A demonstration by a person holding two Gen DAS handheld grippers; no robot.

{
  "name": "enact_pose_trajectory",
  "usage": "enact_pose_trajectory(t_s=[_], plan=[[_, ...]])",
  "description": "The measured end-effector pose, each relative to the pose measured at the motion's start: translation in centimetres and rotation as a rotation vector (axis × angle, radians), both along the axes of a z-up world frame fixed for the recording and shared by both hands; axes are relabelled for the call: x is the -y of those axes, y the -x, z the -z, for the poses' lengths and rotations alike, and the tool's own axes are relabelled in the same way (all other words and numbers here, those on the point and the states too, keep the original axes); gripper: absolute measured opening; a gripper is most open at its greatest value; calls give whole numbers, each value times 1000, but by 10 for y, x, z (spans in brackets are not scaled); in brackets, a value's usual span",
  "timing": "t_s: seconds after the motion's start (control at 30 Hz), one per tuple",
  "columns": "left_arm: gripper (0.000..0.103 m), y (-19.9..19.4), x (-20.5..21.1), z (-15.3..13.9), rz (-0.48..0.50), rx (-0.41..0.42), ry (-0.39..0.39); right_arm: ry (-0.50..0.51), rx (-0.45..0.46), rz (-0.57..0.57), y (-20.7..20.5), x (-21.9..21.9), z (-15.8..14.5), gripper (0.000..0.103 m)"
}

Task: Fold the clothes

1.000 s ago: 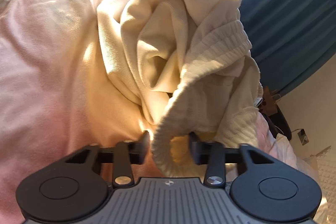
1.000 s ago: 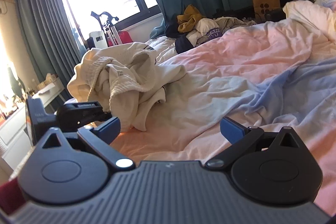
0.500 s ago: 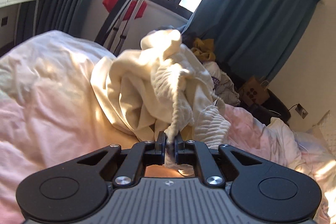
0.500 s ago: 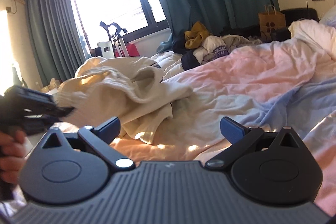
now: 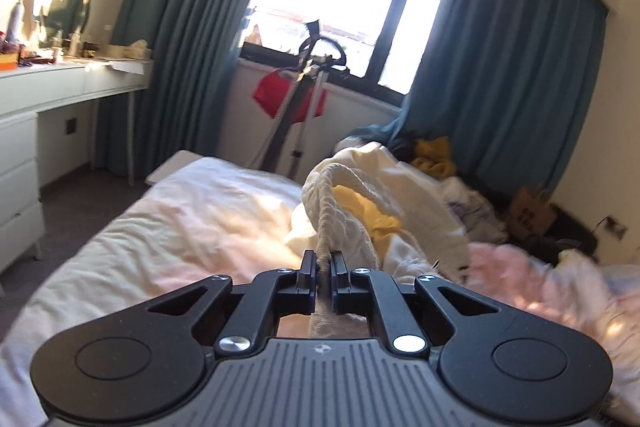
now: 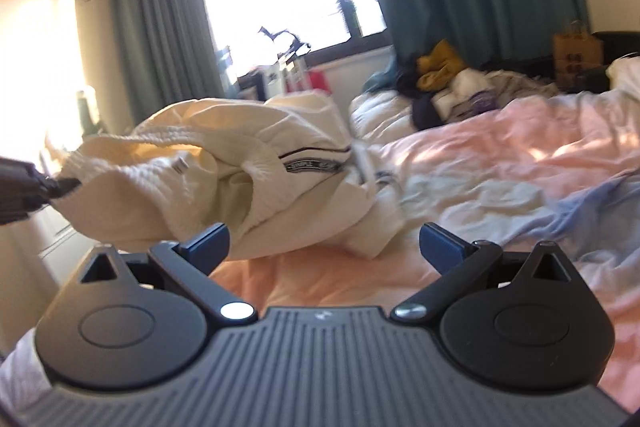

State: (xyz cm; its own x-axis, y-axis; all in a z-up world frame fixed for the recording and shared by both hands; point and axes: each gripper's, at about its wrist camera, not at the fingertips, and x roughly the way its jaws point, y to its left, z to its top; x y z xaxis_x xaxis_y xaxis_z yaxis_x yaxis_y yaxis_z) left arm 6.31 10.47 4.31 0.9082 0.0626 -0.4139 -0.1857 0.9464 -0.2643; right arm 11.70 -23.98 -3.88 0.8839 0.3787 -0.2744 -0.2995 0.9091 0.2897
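A cream garment point(image 5: 400, 211) with a ribbed hem and a dark striped band lies bunched on the bed. My left gripper point(image 5: 323, 269) is shut on its ribbed hem and holds that edge lifted above the bedding. In the right wrist view the garment point(image 6: 248, 179) is stretched out toward the left, where the left gripper point(image 6: 60, 185) pinches its edge. My right gripper point(image 6: 322, 247) is open and empty, low over the bedding just in front of the garment.
The bed point(image 5: 180, 227) has a rumpled pink, white and blue duvet point(image 6: 500, 163). A pile of other clothes point(image 6: 444, 83) lies at its far side by the teal curtains. A white desk point(image 5: 60, 87) stands left; a stand with a red bag point(image 5: 292, 95) is under the window.
My left gripper closed on the ribbed hem, then pulled back and up, drawing the garment out toward the left. The right gripper stayed open and shifted slightly closer to the garment.
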Motion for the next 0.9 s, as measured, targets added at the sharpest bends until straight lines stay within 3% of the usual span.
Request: enact_pose_trajectory(t_s=[0.1, 0.2, 0.3, 0.4, 0.5, 0.6, 0.67, 0.7, 0.77, 0.83, 0.9], plan=[[7, -4, -14, 16, -42, -80, 6, 49, -12, 2, -6, -11, 5, 103], [7, -8, -29, 26, -69, -129, 49, 37, -49, 8, -28, -14, 8, 102], [8, -11, -34, 36, -89, -174, 85, 36, -38, -6, -46, -21, 6, 102], [8, -14, -38, 47, -109, -216, 127, 107, -3, -53, -63, -47, 4, 96], [8, -23, -45, 59, -150, -227, 176, 189, 44, -122, -77, -81, 4, 87], [8, -32, -51, 71, -187, -239, 199, 345, 103, -156, -85, -120, 10, 79], [8, -37, -53, 78, -196, -251, 196, 471, 120, -137, -92, -142, 18, 74], [9, -40, -55, 81, -199, -257, 197, 503, 119, -110, -96, -146, 20, 74], [9, -45, -59, 89, -203, -267, 201, 567, 116, -55, -102, -155, 24, 65], [9, -47, -64, 93, -191, -272, 238, 564, 123, -21, -103, -153, 20, 61], [9, -47, -66, 92, -153, -267, 241, 550, 136, -3, -96, -146, 12, 38]])
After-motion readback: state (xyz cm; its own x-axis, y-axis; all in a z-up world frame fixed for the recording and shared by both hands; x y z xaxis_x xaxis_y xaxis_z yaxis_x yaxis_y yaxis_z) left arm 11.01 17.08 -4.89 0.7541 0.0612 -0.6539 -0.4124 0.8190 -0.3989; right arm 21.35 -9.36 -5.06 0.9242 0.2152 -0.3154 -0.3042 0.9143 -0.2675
